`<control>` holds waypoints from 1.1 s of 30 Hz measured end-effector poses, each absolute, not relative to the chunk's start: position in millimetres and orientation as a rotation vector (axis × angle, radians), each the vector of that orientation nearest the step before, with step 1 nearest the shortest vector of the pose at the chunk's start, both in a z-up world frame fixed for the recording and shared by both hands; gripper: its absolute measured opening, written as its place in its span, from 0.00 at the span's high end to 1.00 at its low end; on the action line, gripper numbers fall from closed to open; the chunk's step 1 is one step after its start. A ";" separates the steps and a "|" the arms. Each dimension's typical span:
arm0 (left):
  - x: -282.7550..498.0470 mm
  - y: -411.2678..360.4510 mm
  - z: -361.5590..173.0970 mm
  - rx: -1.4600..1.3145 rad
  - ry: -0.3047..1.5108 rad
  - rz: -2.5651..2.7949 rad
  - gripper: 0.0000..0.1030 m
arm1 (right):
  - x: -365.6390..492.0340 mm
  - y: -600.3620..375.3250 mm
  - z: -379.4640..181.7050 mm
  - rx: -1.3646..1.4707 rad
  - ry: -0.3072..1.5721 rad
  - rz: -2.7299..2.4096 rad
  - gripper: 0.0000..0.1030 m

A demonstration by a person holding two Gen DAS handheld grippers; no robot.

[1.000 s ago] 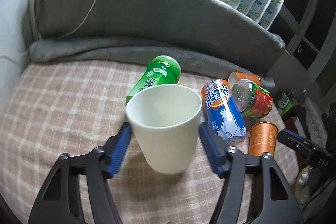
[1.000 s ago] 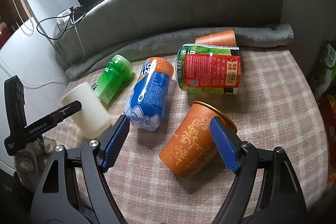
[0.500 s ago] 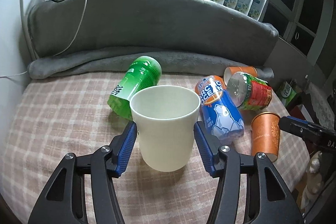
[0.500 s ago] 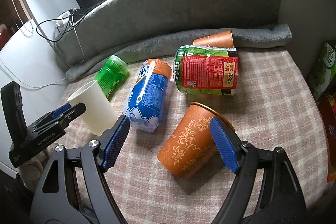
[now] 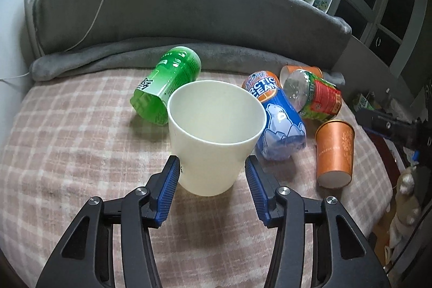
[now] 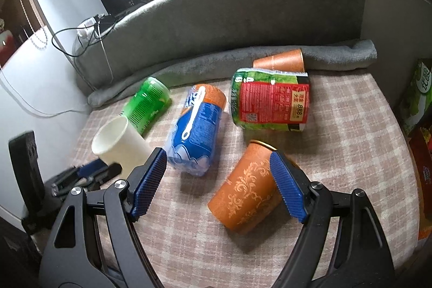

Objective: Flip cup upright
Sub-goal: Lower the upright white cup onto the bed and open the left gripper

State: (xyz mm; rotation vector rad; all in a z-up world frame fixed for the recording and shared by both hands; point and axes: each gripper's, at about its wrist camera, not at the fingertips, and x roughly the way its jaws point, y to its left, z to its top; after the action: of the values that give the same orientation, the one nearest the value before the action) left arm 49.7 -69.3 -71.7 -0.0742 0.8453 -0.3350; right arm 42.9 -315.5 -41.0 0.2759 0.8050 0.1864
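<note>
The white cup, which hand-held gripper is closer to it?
The left. The left hand-held gripper has its blue fingers on either side of the white cup. The right hand-held gripper is farther off, around the orange cup.

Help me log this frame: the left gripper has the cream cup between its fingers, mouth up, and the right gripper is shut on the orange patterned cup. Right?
Not quite. The right gripper is open: in the right wrist view its jaws stand wide apart on either side of the orange patterned cup, which lies on its side. The left gripper does have the cream cup between its fingers, mouth up.
</note>
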 end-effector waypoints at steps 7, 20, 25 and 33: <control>45.1 -69.0 -71.4 -0.070 0.840 -0.333 0.52 | 42.0 -306.0 -38.0 0.242 0.796 0.202 0.21; 33.9 -64.2 -66.5 -0.059 0.826 -0.328 0.52 | 34.8 -306.8 -35.5 0.233 0.778 0.185 0.21; 23.2 -56.7 -55.4 -0.047 0.783 -0.313 0.51 | 29.9 -304.6 -30.4 0.202 0.749 0.172 0.21; 4.7 -32.1 -18.2 -0.047 0.613 -0.235 0.27 | 20.2 -297.7 -17.1 0.132 0.661 0.112 0.18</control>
State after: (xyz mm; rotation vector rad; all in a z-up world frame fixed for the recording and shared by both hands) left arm 4.7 -32.1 -18.2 -0.0474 0.6135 -0.2354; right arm 20.2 -297.7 -17.1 0.1321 0.6606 0.1122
